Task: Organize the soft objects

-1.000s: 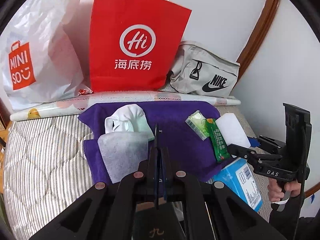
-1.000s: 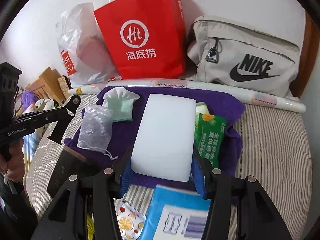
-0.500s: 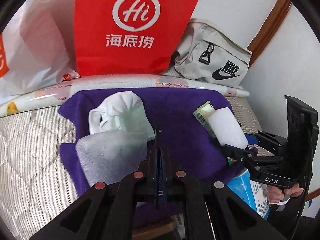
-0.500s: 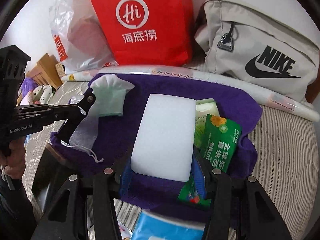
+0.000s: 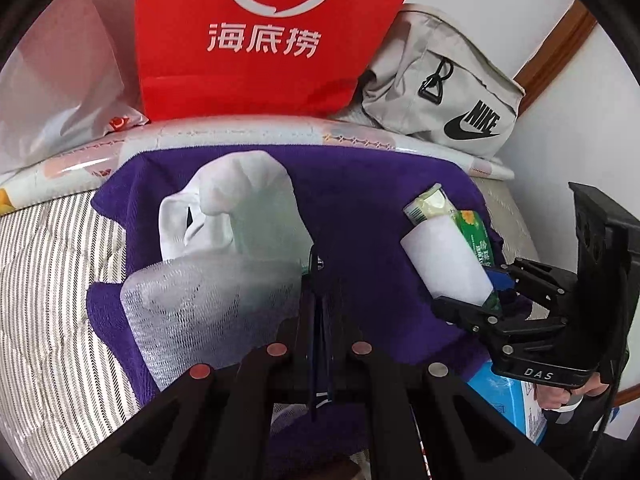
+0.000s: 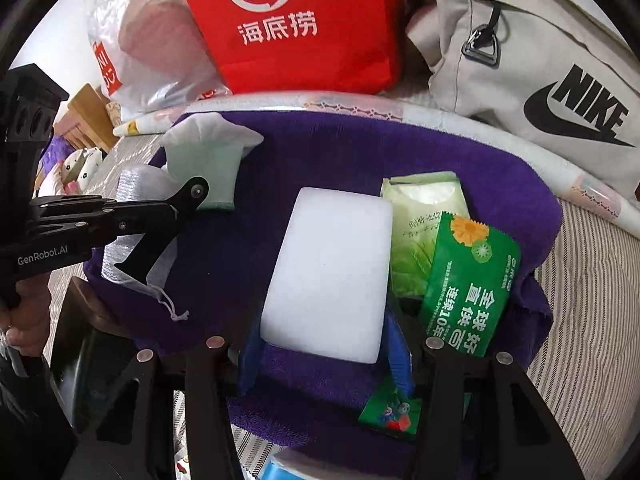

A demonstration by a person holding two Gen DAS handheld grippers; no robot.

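While your right claw (image 6: 324, 344) grips the white rectangular foam sponge block (image 6: 328, 272) between its blue-padded fingers (image 6: 396, 356), the block hangs low over the purple terry towel (image 6: 344, 152) spread on the striped bed mattress (image 6: 592, 304); whether its far end touches the towel cannot be told. Your left claw (image 5: 318, 280) is fully closed and holds nothing, its tips over the towel just beside the translucent white mesh drawstring pouch (image 5: 208, 312).

Positions on the towel:
- The white and mint-green folded sock (image 5: 240, 208) lies at the left, touching the mesh pouch.
- The pale green tissue pack (image 6: 420, 216) and the dark green printed sachet (image 6: 472, 284) lie just beside the sponge block, at its right edge.

Hazards from here, as a judgement:
- The right finger sits against the dark green sachet. Opening the claw may push the sachet or drag it off the towel edge.
- Foam compresses under grip. On release it may spring sideways onto the tissue pack.
- The closed left claw is near the pouch cord (image 6: 172, 304). A forward move may snag it and pull the pouch and sock out of order.
- The two claws work near each other over the towel. Keep them apart to avoid contact.
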